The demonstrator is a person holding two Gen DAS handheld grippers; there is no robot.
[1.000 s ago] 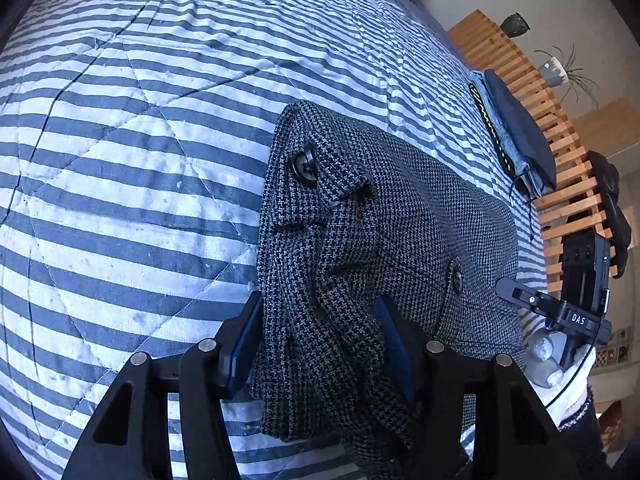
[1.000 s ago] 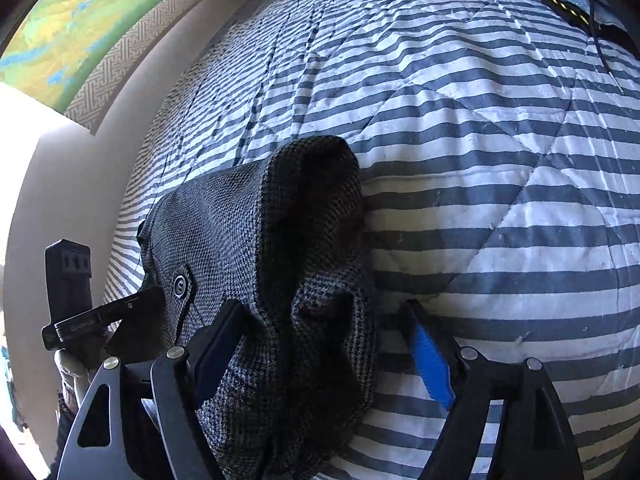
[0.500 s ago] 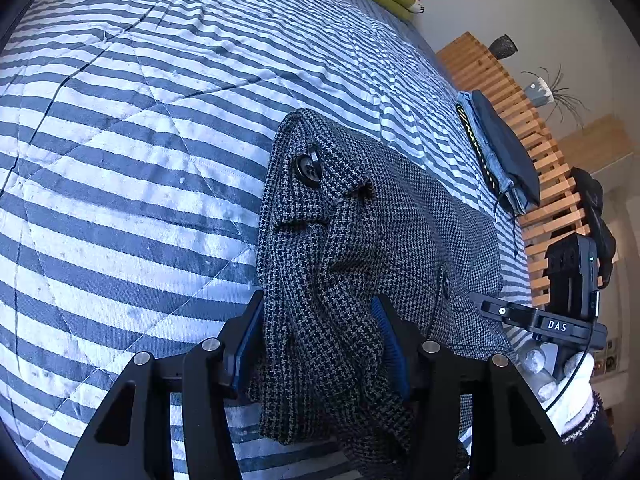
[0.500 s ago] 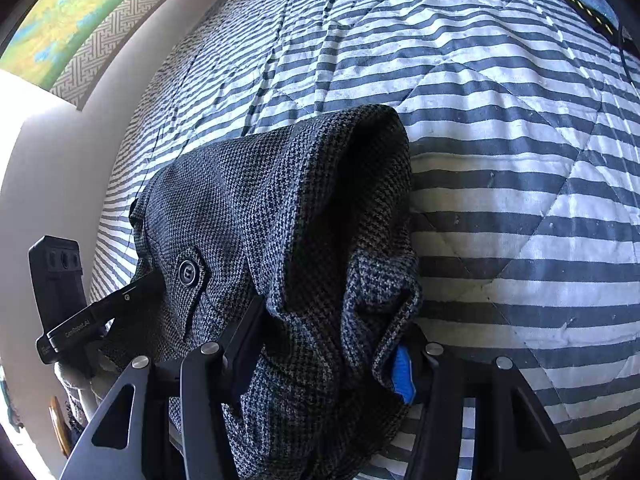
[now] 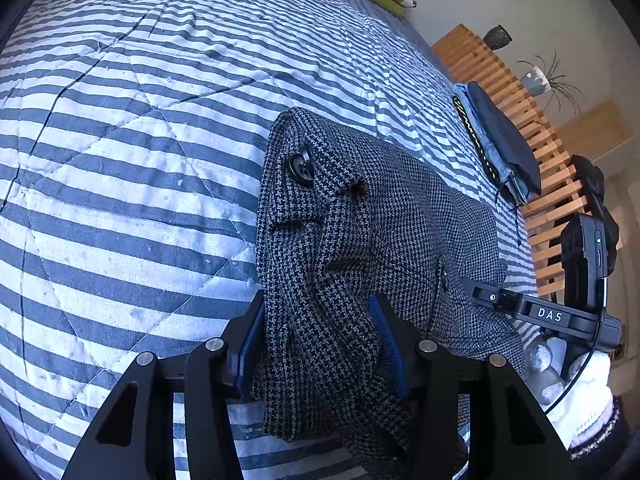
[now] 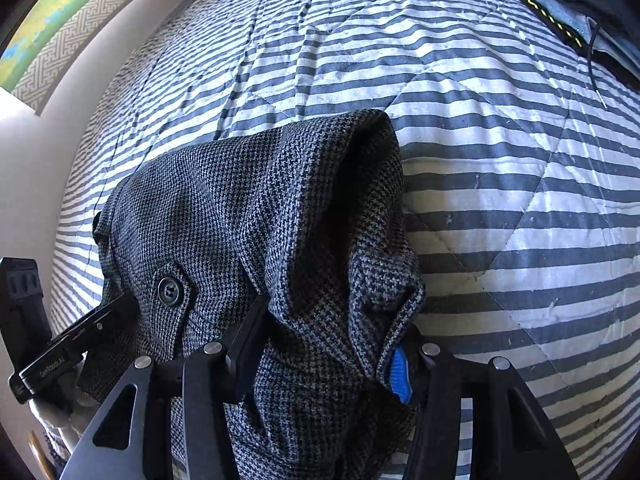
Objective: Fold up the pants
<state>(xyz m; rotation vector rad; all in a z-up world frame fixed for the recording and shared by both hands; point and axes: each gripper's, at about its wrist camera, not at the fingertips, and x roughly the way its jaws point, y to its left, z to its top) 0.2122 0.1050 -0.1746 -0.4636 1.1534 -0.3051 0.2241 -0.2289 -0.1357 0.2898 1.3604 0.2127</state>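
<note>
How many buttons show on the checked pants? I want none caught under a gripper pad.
2: a waistband button by the upper edge and a pocket-flap button lower down. Folds may hide more.

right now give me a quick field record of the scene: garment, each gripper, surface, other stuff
garment: grey houndstooth pants, bunched, lifted at both ends
left gripper: closed on the buttoned end, jaws just closing
right gripper: closed on the other end, jaws just closing
surface: striped quilt
other: folded dark clothes at the quilt's far edge
</note>
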